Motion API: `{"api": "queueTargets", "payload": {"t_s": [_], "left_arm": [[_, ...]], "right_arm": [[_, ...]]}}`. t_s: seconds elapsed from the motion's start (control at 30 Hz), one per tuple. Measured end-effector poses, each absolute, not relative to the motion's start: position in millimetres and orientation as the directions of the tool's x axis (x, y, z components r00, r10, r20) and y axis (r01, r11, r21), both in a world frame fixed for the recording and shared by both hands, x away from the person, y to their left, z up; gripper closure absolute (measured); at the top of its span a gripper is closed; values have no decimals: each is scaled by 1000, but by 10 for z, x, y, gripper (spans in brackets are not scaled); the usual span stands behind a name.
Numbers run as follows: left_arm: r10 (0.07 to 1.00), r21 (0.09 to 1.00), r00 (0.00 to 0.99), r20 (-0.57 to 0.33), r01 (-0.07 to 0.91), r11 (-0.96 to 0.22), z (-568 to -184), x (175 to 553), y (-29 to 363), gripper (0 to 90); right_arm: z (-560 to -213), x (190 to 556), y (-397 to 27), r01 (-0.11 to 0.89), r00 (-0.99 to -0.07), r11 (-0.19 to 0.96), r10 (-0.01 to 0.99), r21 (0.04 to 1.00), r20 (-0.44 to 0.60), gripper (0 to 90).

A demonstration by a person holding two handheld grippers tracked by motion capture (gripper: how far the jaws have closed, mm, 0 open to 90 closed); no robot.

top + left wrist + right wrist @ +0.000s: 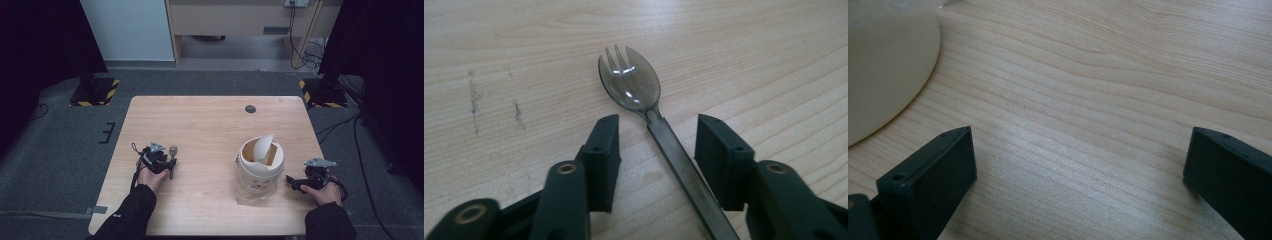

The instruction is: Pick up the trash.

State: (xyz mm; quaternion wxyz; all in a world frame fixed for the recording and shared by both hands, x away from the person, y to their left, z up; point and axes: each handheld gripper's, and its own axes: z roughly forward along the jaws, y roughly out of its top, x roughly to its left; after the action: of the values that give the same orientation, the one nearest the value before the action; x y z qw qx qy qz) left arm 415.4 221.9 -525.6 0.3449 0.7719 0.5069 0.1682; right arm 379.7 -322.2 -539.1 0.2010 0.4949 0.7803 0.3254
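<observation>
Pale wood made up the table (210,125), which stood on grey carpet with a white panel and a desk behind it; dark curtains closed off both sides. At the near left the person's left hand (152,175) lay low on the wood, sleeve running back to the near edge, the left gripper (657,135) pointing away from the person and nearly level; in the left gripper view its jaws straddled the handle of a smoky plastic spork (631,82), a gap on each side, the right jaw nearer the handle, neither pad pressing, so the tool was parted and gripped nothing. That spork lay flat on the table, its bowl and tines just beyond the jaw tips. At the near right the right hand (327,192) rested close to the table's right edge, the right gripper (291,181) aimed leftward at a white lidded bin (260,167) with its flap tipped up; its jaws stood wide apart over bare wood, the bin's pale side just beside the left jaw; between spork and bin ran a broad open stretch of wood, and the far half held a small dark grommet (250,108).
</observation>
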Motion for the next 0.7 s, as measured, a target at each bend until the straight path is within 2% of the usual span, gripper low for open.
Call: {"api": "queueTargets", "payload": {"t_s": [0.23, 0.27, 0.33, 0.6, 0.7], "left_arm": [[902, 703, 425, -70, 663, -258, -5255, 4145, 2234, 711], [902, 703, 427, -66, 661, -262, -5255, 4143, 2237, 711], [901, 702, 428, -72, 663, -259, -5257, 4144, 2244, 787], [901, 699, 426, -84, 670, -251, -5247, 4146, 2251, 795], [896, 730, 435, -88, 641, -239, -5170, 4134, 2263, 795]], "right_arm": [[-5391, 3799, -3223, 641, -432, 300, 902, 707, 9, 8], [-5391, 3799, -3223, 641, -432, 300, 902, 707, 9, 8], [-5391, 3799, -3224, 641, -432, 301, 902, 706, 8, 8], [-5391, 3799, -3224, 641, -433, 301, 902, 706, 9, 8], [-5390, 3799, -3228, 640, -431, 299, 902, 708, 10, 15]]}}
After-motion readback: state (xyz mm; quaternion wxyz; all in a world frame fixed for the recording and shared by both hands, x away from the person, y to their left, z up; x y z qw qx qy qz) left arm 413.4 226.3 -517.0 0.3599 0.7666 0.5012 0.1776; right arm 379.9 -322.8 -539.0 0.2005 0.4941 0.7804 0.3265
